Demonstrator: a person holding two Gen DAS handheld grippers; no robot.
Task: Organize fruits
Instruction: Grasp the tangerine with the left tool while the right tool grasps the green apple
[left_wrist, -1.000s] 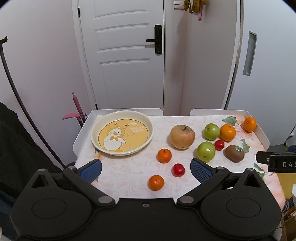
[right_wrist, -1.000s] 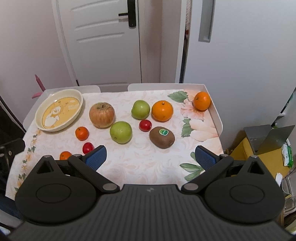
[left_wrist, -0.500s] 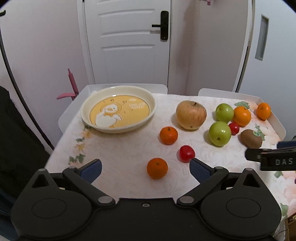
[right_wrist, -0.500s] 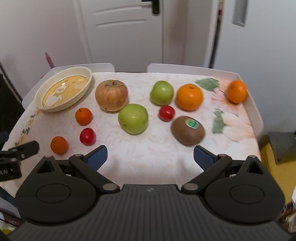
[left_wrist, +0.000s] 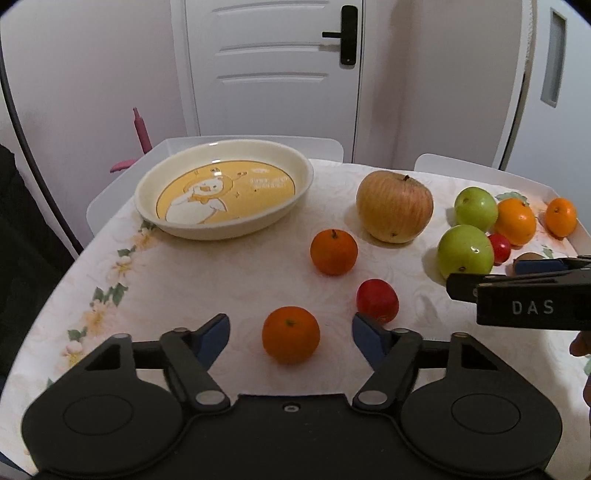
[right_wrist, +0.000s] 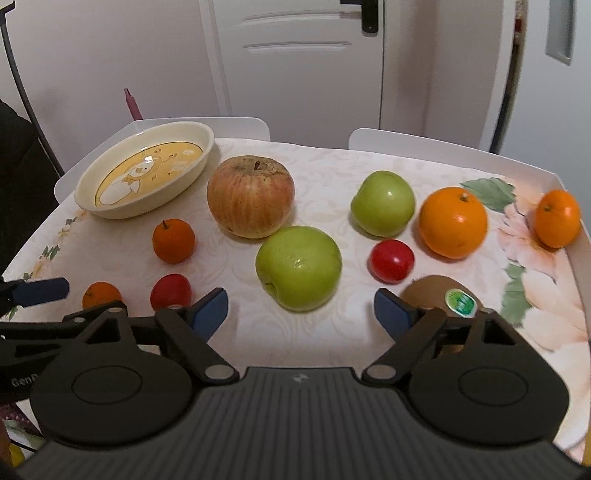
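The small orange (left_wrist: 290, 334) nearest the front edge of the table (left_wrist: 221, 280) lies straight ahead of the left gripper (left_wrist: 290, 338), squarely in the gap between its two blue fingers (left_wrist: 212, 334). The fingers are apart and closing, with a clear strip of tablecloth showing on either side of the fruit, so nothing is clamped yet. The orange is nearly round, so it offers no long axis to line up with; its stem dimple faces up and slightly toward the camera. It looks smooth, matte and evenly orange.

Taken from this orange, the little red fruit (left_wrist: 377, 300) sits just beyond and to the right, close to the right finger, and could be nudged as the fingers close. A second small orange (left_wrist: 334, 252) lies farther back, and the cream dish (left_wrist: 221, 227) with the yellow cartoon centre stands well beyond to the left, empty, the likely place for the fruit to go.

The right gripper (right_wrist: 301, 314) is the farther of the two from this orange, off to its right. Its fingers stand wide apart and are just starting to close, with the near green apple (right_wrist: 298, 267) ahead of the gap and not yet touched; the kiwi (right_wrist: 439, 295) lies just behind its right finger.
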